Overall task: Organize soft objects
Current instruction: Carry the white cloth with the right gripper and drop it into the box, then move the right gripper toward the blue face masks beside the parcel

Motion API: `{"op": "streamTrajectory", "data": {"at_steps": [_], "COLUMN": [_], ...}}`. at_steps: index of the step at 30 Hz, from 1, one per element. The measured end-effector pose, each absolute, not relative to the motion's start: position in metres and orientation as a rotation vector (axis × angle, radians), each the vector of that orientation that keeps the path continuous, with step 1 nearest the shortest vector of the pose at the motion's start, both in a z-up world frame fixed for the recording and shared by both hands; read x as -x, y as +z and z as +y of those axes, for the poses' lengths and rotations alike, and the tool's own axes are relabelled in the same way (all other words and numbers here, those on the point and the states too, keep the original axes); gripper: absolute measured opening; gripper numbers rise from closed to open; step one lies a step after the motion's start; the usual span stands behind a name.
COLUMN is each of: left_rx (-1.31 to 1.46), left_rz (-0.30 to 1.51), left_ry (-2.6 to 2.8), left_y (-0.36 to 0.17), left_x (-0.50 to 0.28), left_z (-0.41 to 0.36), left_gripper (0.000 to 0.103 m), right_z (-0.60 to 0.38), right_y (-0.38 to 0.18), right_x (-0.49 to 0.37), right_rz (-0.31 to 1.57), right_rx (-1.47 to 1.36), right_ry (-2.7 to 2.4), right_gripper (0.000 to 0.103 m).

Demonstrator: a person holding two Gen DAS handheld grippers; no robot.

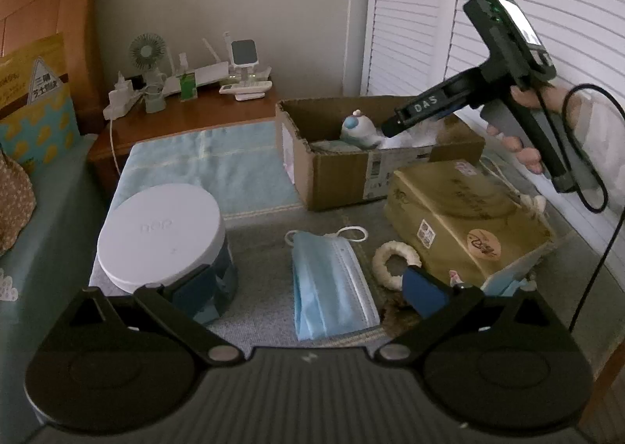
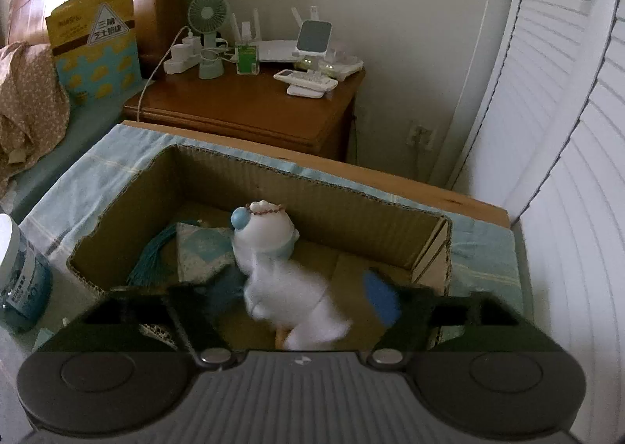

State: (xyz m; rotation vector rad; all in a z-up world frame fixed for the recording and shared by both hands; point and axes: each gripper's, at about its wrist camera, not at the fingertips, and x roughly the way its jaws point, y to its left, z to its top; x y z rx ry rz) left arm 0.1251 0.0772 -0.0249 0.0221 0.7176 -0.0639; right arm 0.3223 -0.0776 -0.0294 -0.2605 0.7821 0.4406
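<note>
pale blue woven cloth covers the table; at 12 o'clock, both grippers released, open corrugated cardboard box holds fluffy white plush toy.

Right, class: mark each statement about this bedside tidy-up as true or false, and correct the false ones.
1. The white plush toy is inside the cardboard box. True.
2. The blue face mask lies in the box. False: it lies on the cloth outside it.
3. The right gripper has its fingers spread apart. True.
4. The left gripper is clamped on the white ring. False: it is open and holds nothing.
5. The small fan stands on the wooden nightstand. True.
</note>
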Motion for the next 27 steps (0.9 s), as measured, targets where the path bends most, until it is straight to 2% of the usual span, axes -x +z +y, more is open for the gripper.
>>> {"op": "streamTrajectory", "data": {"at_steps": [2,6,18,27], "left_rx": [-0.019,-0.026,-0.029,-0.051], "left_rz": [0.716,0.713,0.704,0.707], "left_ry": [-0.065,-0.07,-0.095,-0.126], "left_y": [-0.024,-0.023,-0.018,-0.021], "left_x": [-0.125,-0.124,-0.109,-0.093], "left_z": [0.078,0.076,0.074,0.068], "left_gripper": [0.101,0.101,0.101,0.101], "right_z": [-0.082,-0.094,-0.119,-0.132], "right_y": [-0.026,-0.015,0.008,-0.005], "right_x": [-0.318,-0.303,-0.227,-0.159], "right_rz": [0.764,0.74,0.664,0.677], "right_rx": [0.246,0.204,0.161,0.129], "right_ry": [0.431,0.426,0.378,0.367], "right_gripper": [0.099,0.103,0.103,0.103]}}
